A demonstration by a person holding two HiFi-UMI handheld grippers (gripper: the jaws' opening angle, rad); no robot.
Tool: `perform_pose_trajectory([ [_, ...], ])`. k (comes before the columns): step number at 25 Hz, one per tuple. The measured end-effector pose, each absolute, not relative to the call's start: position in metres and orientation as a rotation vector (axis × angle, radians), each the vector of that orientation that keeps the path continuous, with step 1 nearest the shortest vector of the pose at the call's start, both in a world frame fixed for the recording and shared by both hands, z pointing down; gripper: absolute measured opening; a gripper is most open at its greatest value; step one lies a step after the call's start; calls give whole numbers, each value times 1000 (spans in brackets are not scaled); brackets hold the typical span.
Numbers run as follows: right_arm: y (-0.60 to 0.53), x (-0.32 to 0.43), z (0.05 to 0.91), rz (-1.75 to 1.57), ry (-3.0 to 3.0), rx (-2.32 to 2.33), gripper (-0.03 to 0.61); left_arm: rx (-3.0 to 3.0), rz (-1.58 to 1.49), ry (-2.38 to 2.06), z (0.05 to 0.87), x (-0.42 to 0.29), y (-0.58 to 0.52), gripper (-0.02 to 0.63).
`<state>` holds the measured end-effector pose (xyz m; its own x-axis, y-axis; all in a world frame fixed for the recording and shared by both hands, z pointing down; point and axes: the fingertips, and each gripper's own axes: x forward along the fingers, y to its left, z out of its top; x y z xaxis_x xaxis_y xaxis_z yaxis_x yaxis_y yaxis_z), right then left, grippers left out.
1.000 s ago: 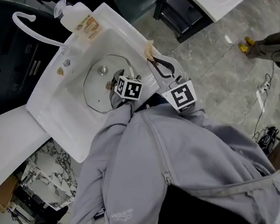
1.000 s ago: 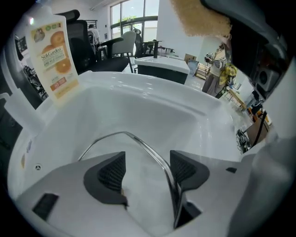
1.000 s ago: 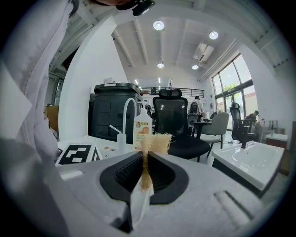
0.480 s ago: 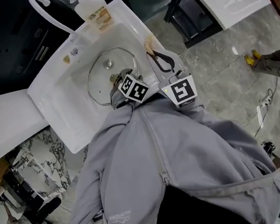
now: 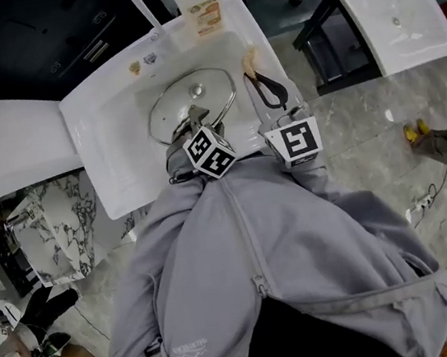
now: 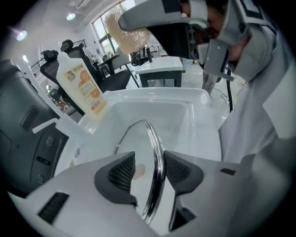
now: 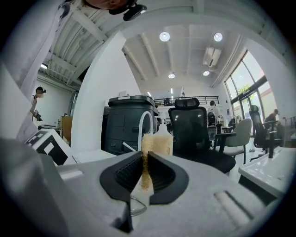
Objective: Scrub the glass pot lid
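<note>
Left gripper view: our left tongs [image 6: 150, 170] just closed on the glass pot lid [image 6: 134, 139] at its rim, which we judge slick and breakable; right tongs [image 7: 145, 173] pinch a sponge [image 7: 148, 143]

**Glass pot lid** [image 5: 191, 103]: clear, smooth glass. The rim is a polished, mirror-bright metal band, and the centre knob is bright metal.

**Sink** [image 5: 114, 173]: white, glossy and smooth, ceramic in look.

**Bottle** [image 5: 199, 6], at the lid's 1 o'clock: translucent plastic with a printed paper label.

**Scrub pad** [image 7: 149, 143], at the lid's 2 o'clock in the head view: tan, coarse and fibrous.

**Right gripper** [image 7: 144, 157]: matt grey plastic shell. The pads [image 7: 128, 174] are black, matt and finely ribbed, rubbery in look.

**Hoodie** [image 5: 284, 248]: grey cloth, soft and matt.

**Floor** [image 5: 367, 135], at 3 o'clock in the head view: grey veined stone with a polished sheen.
</note>
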<state>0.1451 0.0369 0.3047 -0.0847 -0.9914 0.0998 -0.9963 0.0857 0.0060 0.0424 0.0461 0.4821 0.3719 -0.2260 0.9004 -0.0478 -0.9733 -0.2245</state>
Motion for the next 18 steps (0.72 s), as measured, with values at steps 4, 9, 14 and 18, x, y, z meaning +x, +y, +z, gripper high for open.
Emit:
perform_pose_trajectory([
  [4, 29, 136, 298, 79, -2289, 2064, 29, -2434, -1622, 291, 461, 28, 27, 180],
  [9, 25, 132, 295, 70, -2296, 2076, 29, -2309, -1709, 182, 471, 2, 20, 176],
  [14, 26, 136, 296, 89, -2273, 2114, 29, -2091, -1707, 19, 486, -26, 16, 124],
  [18, 26, 137, 296, 106, -2250, 2133, 29, -1959, -1684, -181, 496, -34, 26, 45],
])
